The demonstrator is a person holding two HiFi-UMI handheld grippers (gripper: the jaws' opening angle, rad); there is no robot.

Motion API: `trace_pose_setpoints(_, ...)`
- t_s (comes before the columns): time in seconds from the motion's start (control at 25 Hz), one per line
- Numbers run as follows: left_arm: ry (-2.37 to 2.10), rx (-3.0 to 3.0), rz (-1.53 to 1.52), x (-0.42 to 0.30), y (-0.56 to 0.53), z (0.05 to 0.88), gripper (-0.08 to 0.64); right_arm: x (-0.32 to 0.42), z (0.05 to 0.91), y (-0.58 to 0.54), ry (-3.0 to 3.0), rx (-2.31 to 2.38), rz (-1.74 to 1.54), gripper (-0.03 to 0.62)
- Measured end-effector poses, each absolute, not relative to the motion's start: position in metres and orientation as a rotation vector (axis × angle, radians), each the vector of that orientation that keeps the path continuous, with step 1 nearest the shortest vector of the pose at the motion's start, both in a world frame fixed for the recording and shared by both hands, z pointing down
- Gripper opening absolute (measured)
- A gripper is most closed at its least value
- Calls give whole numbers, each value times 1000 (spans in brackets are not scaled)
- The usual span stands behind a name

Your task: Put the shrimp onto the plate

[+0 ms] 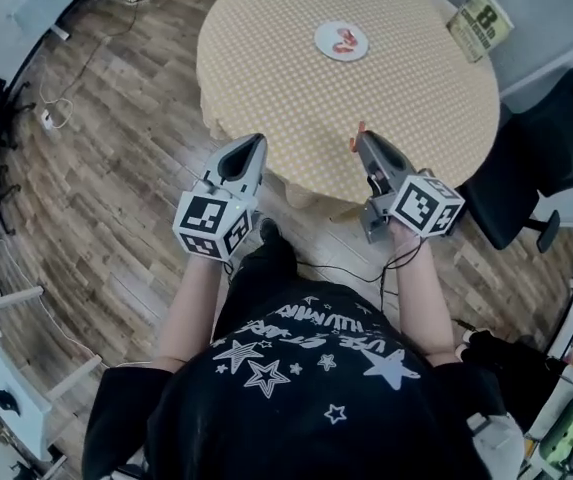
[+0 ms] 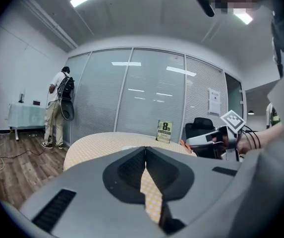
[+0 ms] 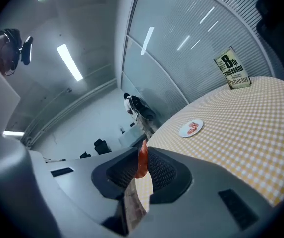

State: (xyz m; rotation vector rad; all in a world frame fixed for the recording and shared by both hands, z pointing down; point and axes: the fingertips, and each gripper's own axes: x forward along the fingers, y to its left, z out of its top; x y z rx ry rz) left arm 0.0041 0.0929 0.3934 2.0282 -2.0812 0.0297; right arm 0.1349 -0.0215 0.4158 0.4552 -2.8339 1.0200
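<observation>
Both forearms reach forward, side by side. The left tongs (image 1: 257, 140) have their jaws pressed together with nothing between; the right tongs (image 1: 359, 138) pinch a shrimp (image 3: 142, 160).

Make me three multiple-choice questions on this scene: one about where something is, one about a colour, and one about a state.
1. Where is the plate?
A) on the round table
B) in a sink
C) on a shelf

2. What colour is the tablecloth?
A) plain blue
B) black
C) yellow check

3. What state is the right gripper in?
A) open and empty
B) shut on a shrimp
C) lying flat on the tabletop

Answers:
1 A, as the head view shows the plate on the far part of the tabletop.
2 C, as yellow and white checks cover the whole top.
3 B, as the right gripper view shows the orange-red shrimp pinched between its jaws.
</observation>
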Motion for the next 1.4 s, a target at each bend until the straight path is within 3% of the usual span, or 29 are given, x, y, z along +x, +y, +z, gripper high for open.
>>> trace_pose_setpoints(0.56, -1947, 2122, 35, -80, 35, 398, 9, 49, 412, -70, -2801, 588, 1013, 51)
trace_pose_setpoints(1.4, -2012, 2064, 135, -93, -35, 394, 9, 21, 426, -152, -2801, 497, 1124, 51)
